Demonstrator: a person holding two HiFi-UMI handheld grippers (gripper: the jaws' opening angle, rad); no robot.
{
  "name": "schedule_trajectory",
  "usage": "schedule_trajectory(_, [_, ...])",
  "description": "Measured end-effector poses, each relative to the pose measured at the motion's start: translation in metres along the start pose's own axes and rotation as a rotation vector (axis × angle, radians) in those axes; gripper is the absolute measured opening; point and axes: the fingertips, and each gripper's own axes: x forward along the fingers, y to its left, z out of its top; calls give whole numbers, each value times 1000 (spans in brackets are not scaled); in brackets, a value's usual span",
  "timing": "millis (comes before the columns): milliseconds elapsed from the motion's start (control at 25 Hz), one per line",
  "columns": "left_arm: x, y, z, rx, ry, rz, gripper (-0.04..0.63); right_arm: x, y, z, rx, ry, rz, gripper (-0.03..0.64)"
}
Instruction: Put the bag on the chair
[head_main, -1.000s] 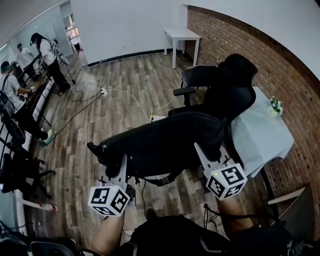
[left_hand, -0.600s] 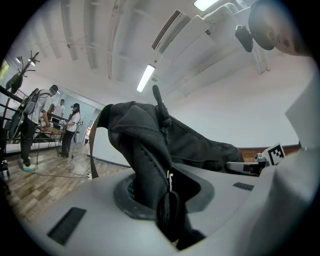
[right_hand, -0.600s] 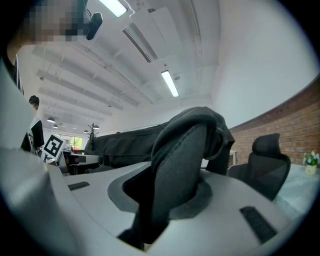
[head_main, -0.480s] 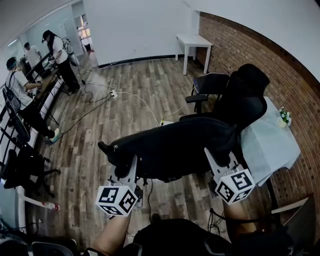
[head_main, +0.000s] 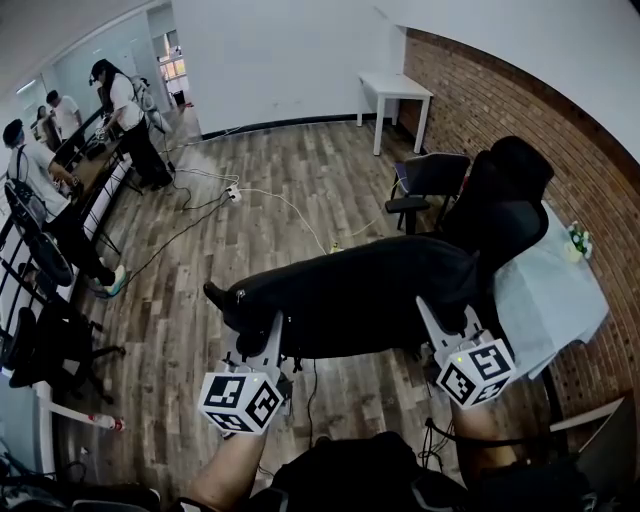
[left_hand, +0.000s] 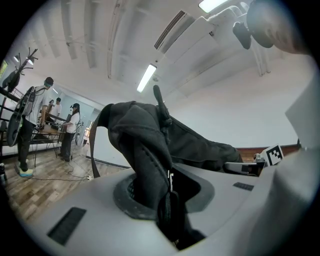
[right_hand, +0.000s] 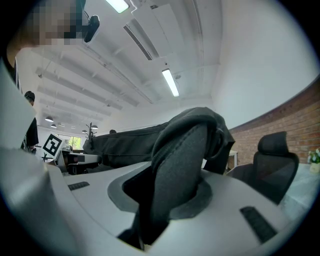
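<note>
A long black bag hangs stretched level between my two grippers above the wooden floor. My left gripper is shut on the bag's left end, with black fabric and a strap bunched between its jaws. My right gripper is shut on the bag's right end, a padded fold pinched between its jaws. The black office chair stands just beyond the bag's right end, its high back and headrest toward the brick wall. The bag hides the chair's seat.
A table under a white cloth stands right of the chair by the brick wall. A white table is at the far wall. Cables cross the floor. People work at desks on the left, near another chair.
Both grippers have carried the bag toward the chair, which now stands closer to the bag's right end. The grips on the bag are unchanged.
</note>
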Motion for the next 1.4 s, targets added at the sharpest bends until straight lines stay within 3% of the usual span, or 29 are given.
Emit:
schedule_trajectory(440, [41, 26, -7, -35, -3, -17, 92, 44, -17, 4, -51, 20, -9, 104])
schedule_trajectory(1400, [261, 10, -14, -4, 10, 69, 92, 179, -204, 35, -13, -24, 88, 104])
